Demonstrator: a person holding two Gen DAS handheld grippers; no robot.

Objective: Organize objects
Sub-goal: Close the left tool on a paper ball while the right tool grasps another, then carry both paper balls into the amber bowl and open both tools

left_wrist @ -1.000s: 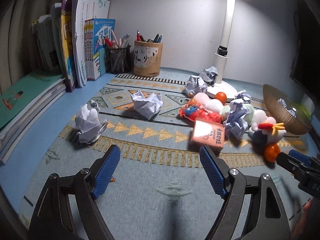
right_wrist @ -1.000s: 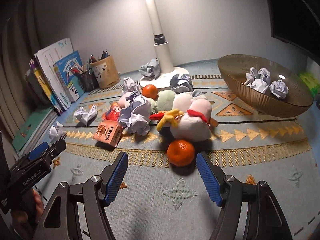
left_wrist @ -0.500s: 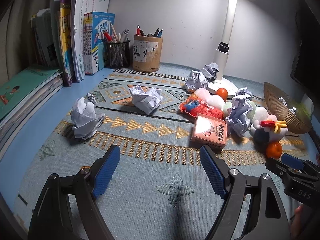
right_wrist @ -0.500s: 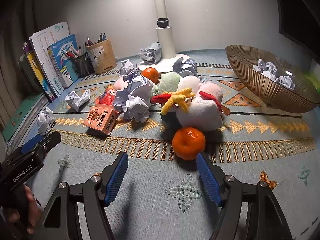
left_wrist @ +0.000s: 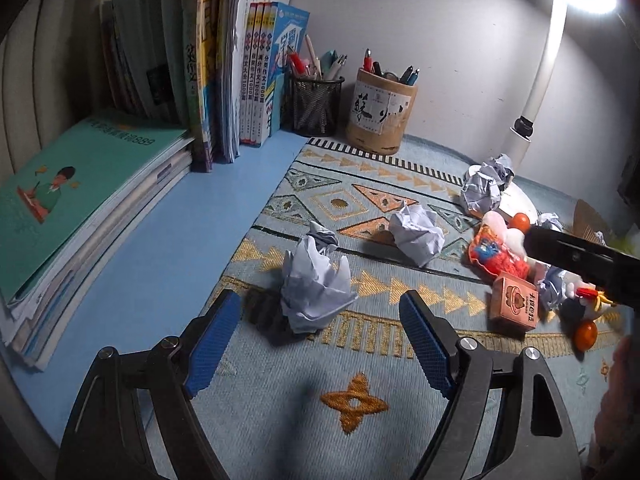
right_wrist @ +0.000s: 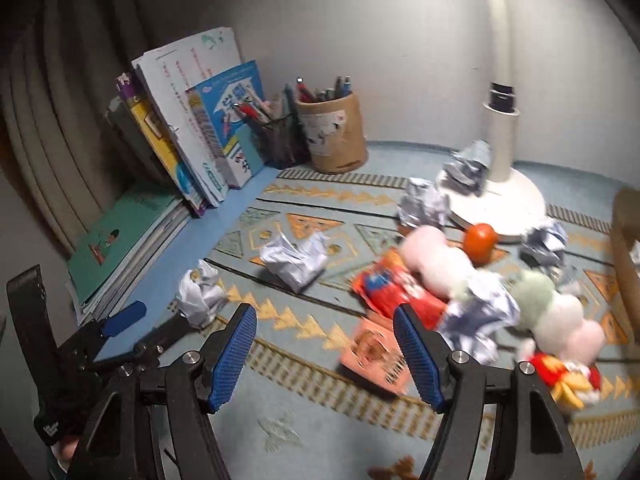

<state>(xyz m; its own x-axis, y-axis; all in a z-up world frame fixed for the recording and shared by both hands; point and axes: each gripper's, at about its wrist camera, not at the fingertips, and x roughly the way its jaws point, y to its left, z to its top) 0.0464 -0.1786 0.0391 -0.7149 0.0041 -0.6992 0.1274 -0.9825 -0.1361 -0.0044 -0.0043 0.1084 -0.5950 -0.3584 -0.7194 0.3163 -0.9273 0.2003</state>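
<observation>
My left gripper (left_wrist: 320, 344) has its blue-padded jaws spread wide with nothing between the pads, and just ahead of them, roughly centred on the gap, sits a crumpled paper ball (left_wrist: 316, 284) on the patterned mat (left_wrist: 352, 404): white with a greyish lilac cast, sharply creased, a twisted peak on top and a skirt of folds flaring at its base, throwing a dark shadow to its left. A second crumpled ball (left_wrist: 418, 232) lies farther along the mat, squatter and whiter, well apart from the first. My right gripper (right_wrist: 324, 354) is likewise wide apart and holds nothing (that view is smeared with motion blur on its right half); beyond its jaws lies a pink box (right_wrist: 376, 356) flat on the mat, touching a red snack bag (right_wrist: 394, 290). Past those is a heap of plush toys (right_wrist: 552, 312) mixed with more wadded paper, and an orange (right_wrist: 480, 238) near the white lamp base (right_wrist: 504, 204). At the left, upright books (left_wrist: 240, 72) stand beside a mesh pen cup (left_wrist: 316, 104) and a round wooden pen holder (left_wrist: 380, 116), with a teal book (left_wrist: 76, 184) lying flat on a stack.
</observation>
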